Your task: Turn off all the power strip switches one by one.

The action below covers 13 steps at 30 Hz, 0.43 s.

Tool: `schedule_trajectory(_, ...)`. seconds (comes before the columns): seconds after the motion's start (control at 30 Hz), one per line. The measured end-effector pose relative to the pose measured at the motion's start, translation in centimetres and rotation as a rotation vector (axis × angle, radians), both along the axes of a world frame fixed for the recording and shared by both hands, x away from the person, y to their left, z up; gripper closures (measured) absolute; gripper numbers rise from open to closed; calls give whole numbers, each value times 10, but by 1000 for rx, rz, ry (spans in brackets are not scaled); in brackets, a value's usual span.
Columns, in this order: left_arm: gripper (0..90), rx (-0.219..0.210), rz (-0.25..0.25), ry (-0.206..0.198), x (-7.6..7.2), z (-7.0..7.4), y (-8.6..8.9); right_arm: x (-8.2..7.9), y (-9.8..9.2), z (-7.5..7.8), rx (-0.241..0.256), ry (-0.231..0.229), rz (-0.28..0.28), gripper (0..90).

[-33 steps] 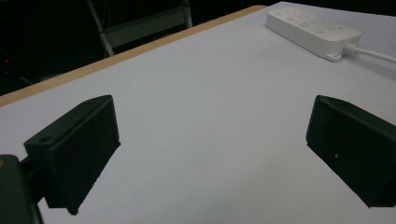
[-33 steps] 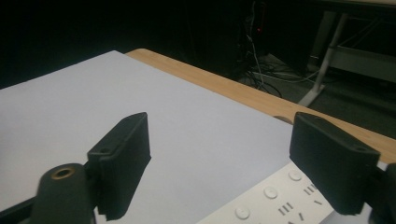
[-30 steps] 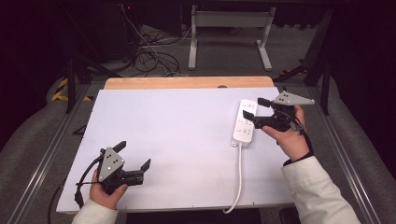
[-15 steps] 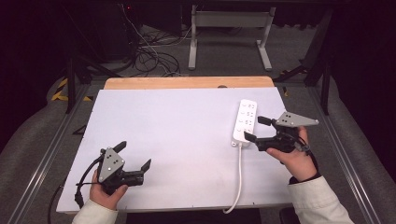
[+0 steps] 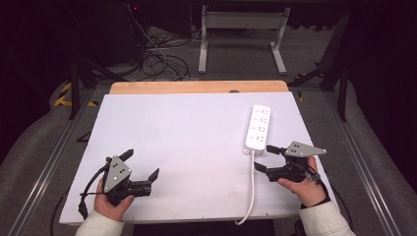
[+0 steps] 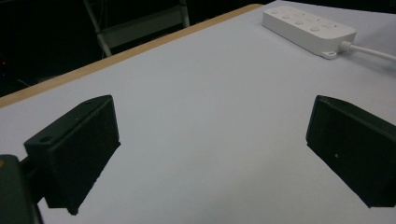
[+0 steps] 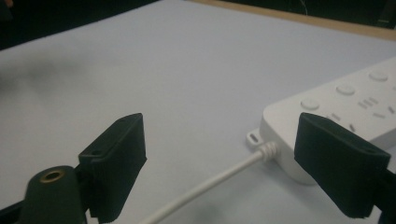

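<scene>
1. the power strip (image 5: pixel 258 128) lies flat on the white table (image 5: pixel 187 147), at about 2 o'clock from the table's middle, long side running toward 12 o'clock. its white cord (image 5: pixel 251 191) leaves the near end and runs toward 6 o'clock, over the table's front edge.
2. the right gripper (image 5: pixel 263 158) sits just beside the strip's near end, at roughly 5 o'clock from it, with its jaws spread wide and nothing between them. in the right gripper view the cord (image 7: pixel 210 184) passes between the two jaws and the strip's corner (image 7: pixel 285 126) sits just ahead of the right-hand jaw, not touched.
3. the left gripper (image 5: pixel 142 166) rests at about 7 o'clock on the table, well apart from the strip, jaws also spread and bare. in the left gripper view the strip (image 6: pixel 308 30) shows far off at 1 o'clock.
4. judged from this, the strip is set down and released. nothing is plugged into it, and no plug or other item lies on the table.
5. what is left looks small: if the strip needs more moving, the right gripper is placed to take the cord end.
</scene>
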<state>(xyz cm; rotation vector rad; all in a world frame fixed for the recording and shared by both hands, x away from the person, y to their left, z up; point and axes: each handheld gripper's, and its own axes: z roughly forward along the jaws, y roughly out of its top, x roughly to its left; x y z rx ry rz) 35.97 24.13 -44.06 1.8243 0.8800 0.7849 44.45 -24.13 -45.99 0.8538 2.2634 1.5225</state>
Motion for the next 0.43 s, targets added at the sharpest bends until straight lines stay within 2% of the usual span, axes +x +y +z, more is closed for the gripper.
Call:
schedule_trajectory(0.2, 29, -24, -4, 32, 0, 0, 2, -8, 1, -20, -54, 7, 8, 166)
schedule_trajectory(0.3, 29, -42, 0, 62, 1, -1, 4, -9, -1, -19, -65, -9, -3, 165)
schedule_trajectory(0.43, 29, -52, 9, 50, 0, -1, 6, -9, -4, -15, -62, -31, -33, 162)
